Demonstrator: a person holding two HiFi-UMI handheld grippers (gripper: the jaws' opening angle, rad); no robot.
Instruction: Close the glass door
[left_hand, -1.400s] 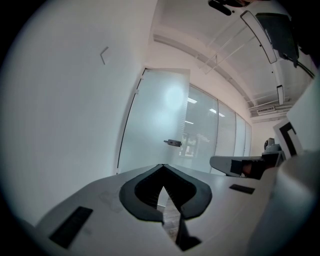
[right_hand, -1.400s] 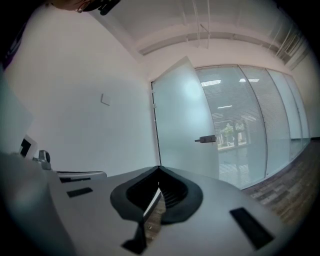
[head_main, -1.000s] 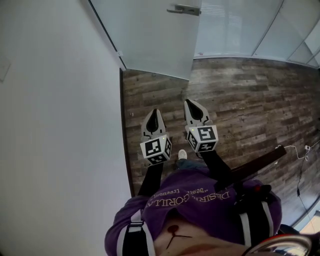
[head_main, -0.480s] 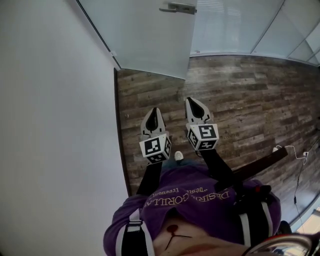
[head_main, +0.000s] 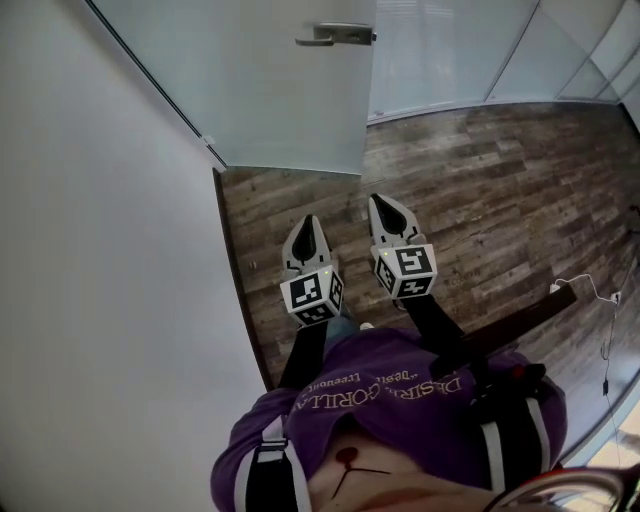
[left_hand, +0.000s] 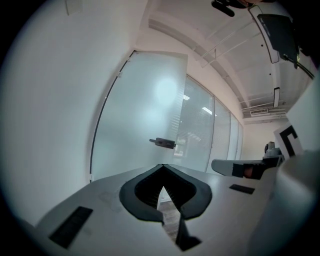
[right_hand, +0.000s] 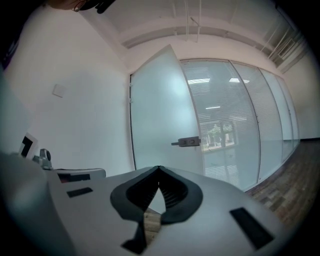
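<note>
A frosted glass door (head_main: 290, 90) stands ajar ahead of me, hinged at the white wall on the left. Its dark lever handle (head_main: 335, 35) sits near the free edge; the handle (left_hand: 163, 143) shows in the left gripper view and the handle (right_hand: 187, 142) in the right gripper view. My left gripper (head_main: 307, 226) and right gripper (head_main: 383, 206) are held side by side above the wood floor, both pointing at the door and short of it. Both are shut, tips together, with nothing between them.
A white wall (head_main: 100, 280) runs close along my left. Frosted glass partitions (head_main: 450, 50) continue to the right of the door. Wood plank floor (head_main: 500, 200) spreads to the right, with a white cable (head_main: 590, 290) at its right edge.
The door and its handle have come nearer and lower in the head view as I moved forward with both grippers. The grippers keep the same pose, still shut.
</note>
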